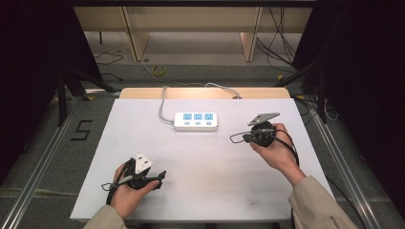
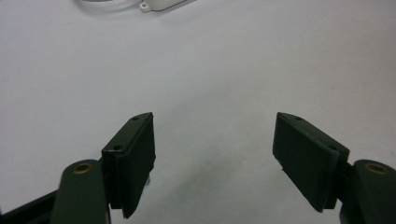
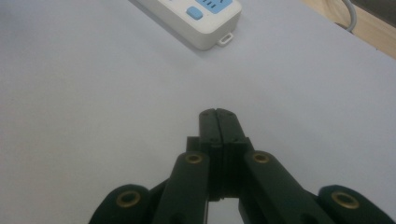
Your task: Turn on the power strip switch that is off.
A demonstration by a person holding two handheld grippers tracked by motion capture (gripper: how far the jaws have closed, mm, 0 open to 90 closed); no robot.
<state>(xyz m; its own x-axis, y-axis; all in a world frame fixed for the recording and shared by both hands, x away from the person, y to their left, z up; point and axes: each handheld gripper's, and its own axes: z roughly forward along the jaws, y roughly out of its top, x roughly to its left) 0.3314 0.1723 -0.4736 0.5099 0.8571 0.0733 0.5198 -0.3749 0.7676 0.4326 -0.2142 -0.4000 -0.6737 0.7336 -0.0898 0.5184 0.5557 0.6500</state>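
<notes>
A white power strip with blue sockets lies at the middle of the white table, its cable running off the far edge. My left gripper is held low over the near left part of the table. In the left gripper view its jaws stand wide open over bare table, with a corner of the strip far ahead. My right gripper hovers to the right of the strip and points towards it. In the right gripper view its jaws are pressed together with nothing between them, and the strip lies ahead.
The strip's grey cable loops over the table's wooden back edge. Metal rails run along both sides of the table. Loose cables lie on the floor behind. Dark curtains stand to either side.
</notes>
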